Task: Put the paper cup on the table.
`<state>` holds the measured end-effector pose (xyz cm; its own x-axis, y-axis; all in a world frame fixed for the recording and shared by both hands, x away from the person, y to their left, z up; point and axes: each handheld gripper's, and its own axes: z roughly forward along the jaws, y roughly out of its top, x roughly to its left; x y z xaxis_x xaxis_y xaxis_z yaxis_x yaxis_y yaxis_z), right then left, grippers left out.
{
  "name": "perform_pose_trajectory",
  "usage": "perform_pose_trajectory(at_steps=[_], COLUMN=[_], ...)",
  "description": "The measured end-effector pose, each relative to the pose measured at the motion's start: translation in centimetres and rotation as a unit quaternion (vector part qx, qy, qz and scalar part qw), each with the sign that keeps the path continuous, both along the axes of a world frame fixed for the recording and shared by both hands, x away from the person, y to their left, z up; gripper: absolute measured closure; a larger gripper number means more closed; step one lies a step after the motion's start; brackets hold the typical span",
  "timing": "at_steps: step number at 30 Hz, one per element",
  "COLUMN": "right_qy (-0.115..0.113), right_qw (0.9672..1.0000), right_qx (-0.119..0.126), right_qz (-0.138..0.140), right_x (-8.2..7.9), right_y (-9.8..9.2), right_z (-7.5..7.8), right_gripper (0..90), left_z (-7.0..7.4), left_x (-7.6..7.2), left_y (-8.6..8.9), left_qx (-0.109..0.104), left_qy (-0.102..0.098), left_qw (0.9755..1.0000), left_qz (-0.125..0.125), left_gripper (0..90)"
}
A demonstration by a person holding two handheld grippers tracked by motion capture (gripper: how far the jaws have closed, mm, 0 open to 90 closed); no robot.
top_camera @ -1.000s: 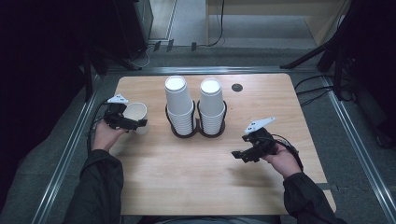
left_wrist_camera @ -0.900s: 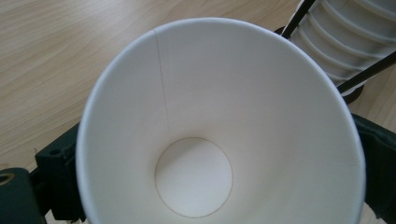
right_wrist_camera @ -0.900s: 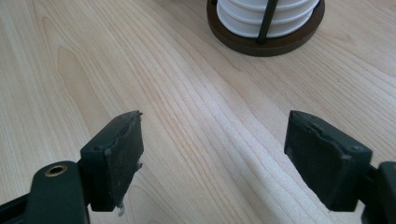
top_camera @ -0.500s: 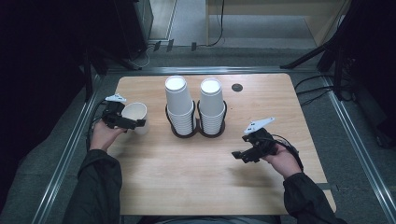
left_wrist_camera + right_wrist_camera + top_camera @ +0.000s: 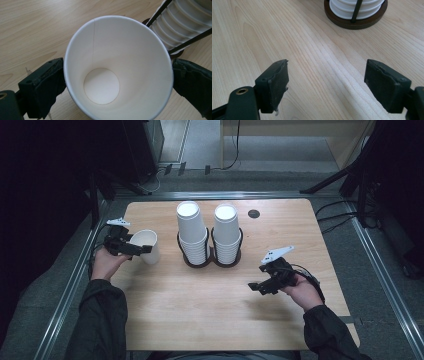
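A white paper cup [image 5: 146, 245] [image 5: 117, 57] stands mouth up near the table's left edge, empty inside. My left gripper [image 5: 136, 249] [image 5: 117, 82] is shut on it, one black pad pressing on each side just below the rim. To its right, two stacks of white cups [image 5: 192, 232] [image 5: 226, 230] rise from black wire holders on round brown bases [image 5: 355, 21]. My right gripper [image 5: 257, 287] [image 5: 327, 82] hovers over bare wood at the front right. It is open, with nothing between its pads [image 5: 275, 82].
The light wooden table [image 5: 200, 310] has a small dark round grommet [image 5: 254, 213] at the back right. Metal rails [image 5: 75, 280] run along both sides on the floor, and cables [image 5: 340, 220] lie past the right edge.
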<state>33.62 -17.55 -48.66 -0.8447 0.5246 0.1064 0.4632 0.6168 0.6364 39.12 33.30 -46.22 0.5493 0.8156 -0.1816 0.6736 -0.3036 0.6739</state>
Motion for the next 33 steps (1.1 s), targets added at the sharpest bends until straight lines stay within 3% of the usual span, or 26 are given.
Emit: perform_pose_trajectory(at_steps=[4,10,14,20,28,31,33], right_qy=[0.002,0.002,0.002,0.005,0.001,0.001,0.001], right_qw=[1.0,1.0,1.0,1.0,0.9999,1.0,0.9999], right_qx=[-0.003,-0.003,-0.003,-0.002,-0.002,0.0,0.002], right_qz=[0.001,0.001,0.003,0.005,0.01,0.01,0.01], right_x=[0.0,-0.1,-0.1,-0.1,0.0,0.1,0.2], right_y=[0.0,0.0,0.0,0.0,0.2,0.2,0.2], right_z=[0.0,0.0,0.0,0.1,0.1,0.3,0.3], right_gripper=[19.9,19.9,19.8,19.8,19.8,19.8,19.9], left_z=[0.4,1.6,2.3,3.5,4.7,5.0,5.2], left_x=[-0.1,-0.4,-0.6,-1.0,-1.7,-2.1,-2.3], left_y=[-0.1,0.0,0.1,-0.1,-1.3,-1.6,-1.9], left_qx=[0.001,0.007,-0.009,-0.004,-0.002,-0.018,-0.01], left_qy=[0.003,-0.007,-0.012,-0.013,-0.024,-0.02,-0.02], left_qw=[1.0,0.9999,0.9998,0.9993,0.9993,0.9995,0.9996], left_qz=[0.0,0.009,0.014,0.035,0.028,0.016,0.016], left_gripper=[0.9,0.9,0.9,1.9,6.5,8.3,8.4])
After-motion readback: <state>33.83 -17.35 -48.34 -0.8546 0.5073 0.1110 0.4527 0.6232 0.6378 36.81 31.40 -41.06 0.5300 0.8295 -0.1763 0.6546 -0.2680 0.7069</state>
